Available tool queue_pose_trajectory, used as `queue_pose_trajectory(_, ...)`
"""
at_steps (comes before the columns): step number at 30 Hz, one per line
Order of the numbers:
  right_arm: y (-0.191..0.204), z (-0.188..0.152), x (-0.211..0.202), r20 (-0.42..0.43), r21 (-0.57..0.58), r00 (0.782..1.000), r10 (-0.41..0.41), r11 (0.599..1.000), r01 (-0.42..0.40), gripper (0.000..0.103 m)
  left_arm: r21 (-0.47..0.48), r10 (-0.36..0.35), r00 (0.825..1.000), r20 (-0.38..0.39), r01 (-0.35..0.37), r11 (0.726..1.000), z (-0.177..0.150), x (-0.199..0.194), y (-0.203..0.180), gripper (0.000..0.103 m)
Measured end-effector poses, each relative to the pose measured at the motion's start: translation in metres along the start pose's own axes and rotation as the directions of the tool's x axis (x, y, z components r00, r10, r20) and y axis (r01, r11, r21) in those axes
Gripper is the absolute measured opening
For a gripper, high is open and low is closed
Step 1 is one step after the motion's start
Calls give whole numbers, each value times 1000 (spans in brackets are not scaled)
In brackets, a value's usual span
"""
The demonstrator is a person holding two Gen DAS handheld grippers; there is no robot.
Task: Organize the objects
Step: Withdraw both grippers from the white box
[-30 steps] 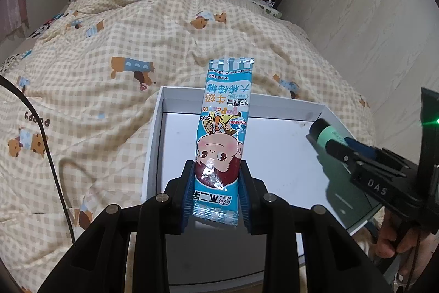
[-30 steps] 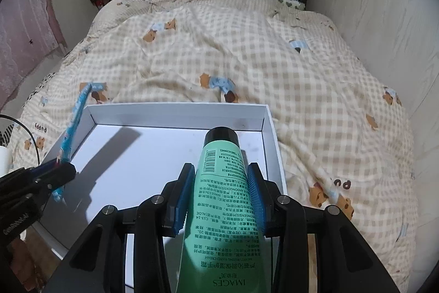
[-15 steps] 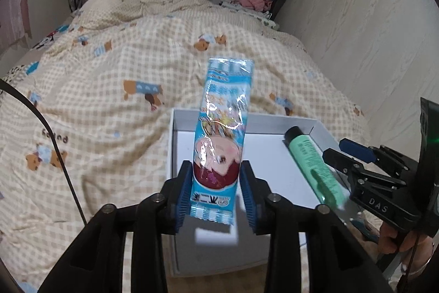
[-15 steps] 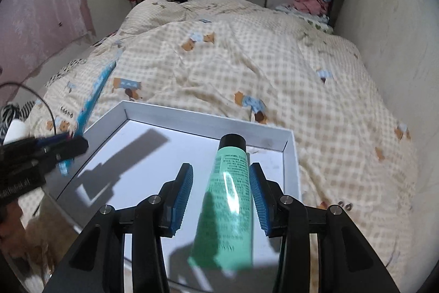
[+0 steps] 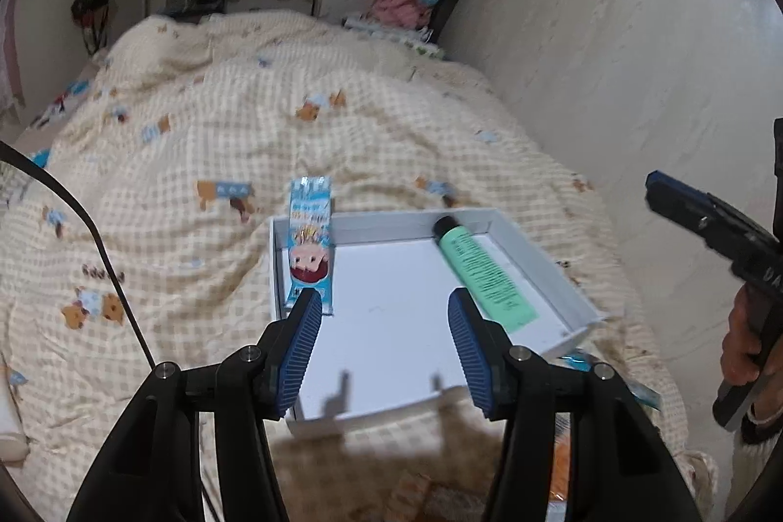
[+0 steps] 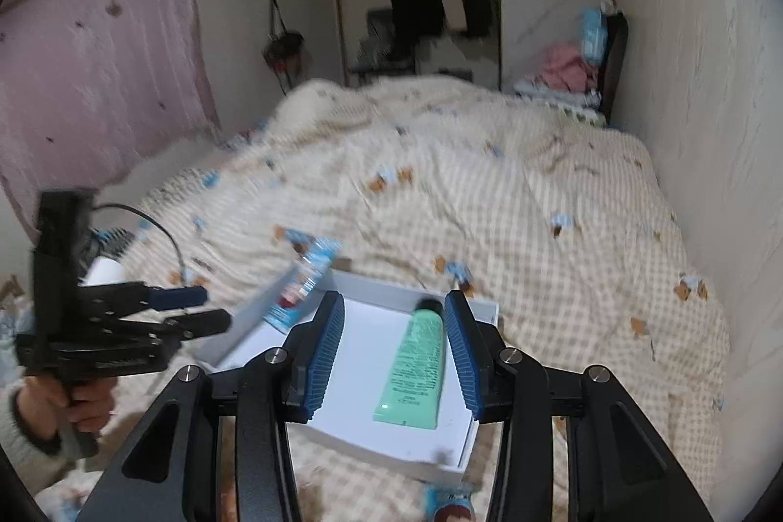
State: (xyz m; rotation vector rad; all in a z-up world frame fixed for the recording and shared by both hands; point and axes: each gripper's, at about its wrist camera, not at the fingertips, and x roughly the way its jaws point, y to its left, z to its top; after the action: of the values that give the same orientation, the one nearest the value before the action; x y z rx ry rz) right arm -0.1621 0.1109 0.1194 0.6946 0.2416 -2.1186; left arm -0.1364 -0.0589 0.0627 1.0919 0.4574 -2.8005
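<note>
Both grippers empty and spread wide above a shallow white box (image 5: 543, 272) resting on a checked quilt (image 5: 195, 160). Left gripper (image 5: 386, 343) with ribbed blue pads (image 5: 302, 338) far apart, nothing between them; just ahead of its left pad, a candy packet (image 5: 311, 248) propped against the box's left wall, top end poking over the rim, lower end on the box floor. Probably leaning that way because of the long, stiff wrapper meeting a low wall. Ahead of its right pad, a mint-green tube (image 5: 482, 275) flat along the right wall, black cap pointing away, crimped end nearest. Right gripper (image 6: 394, 346) likewise parted wide, the same tube (image 6: 416, 368) lying on the box floor below and between its pads, not touched by either. Placement along opposite walls looks deliberate: long items parallel, middle of the box left free for more. Packet: glossy crinkled film, thin and light, likely to slide or topple at a nudge. Tube: soft plastic, smooth, rounded at the cap and flattened at the tail, unlikely to roll. Box: rigid card with thin upright walls, seated on soft padded bedding, so possibly prone to tipping under pressure at an edge. More packets (image 6: 450, 505) of similar blue film visible beneath the near edge of the box, apparently not yet sorted.
</note>
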Motion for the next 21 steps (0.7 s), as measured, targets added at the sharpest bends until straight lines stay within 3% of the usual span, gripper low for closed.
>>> queue_pose_trajectory(7,22,-5,-72,117,9,986,121,992,-123,44,150,-47,991,126,28,988,-7,-73,-33,69)
queue_pose_trajectory(9,32,-13,-87,129,-4,981,147,989,-148,62,205,-80,986,148,48,977,-13,-89,-44,73)
queue_pose_trajectory(12,45,-32,-101,133,-32,974,183,983,-180,62,290,-131,979,158,80,954,-25,-108,-57,79)
queue_pose_trajectory(14,50,-43,-108,137,-37,972,191,982,-188,62,339,-144,976,163,82,937,-34,-114,-63,80)
queue_pose_trajectory(19,52,-72,-116,154,-18,969,192,981,-192,63,404,-102,981,163,28,914,-56,-108,-68,81)
queue_pose_trajectory(21,53,-79,-115,162,-24,971,178,984,-177,73,412,-99,984,150,29,911,-65,-102,-67,81)
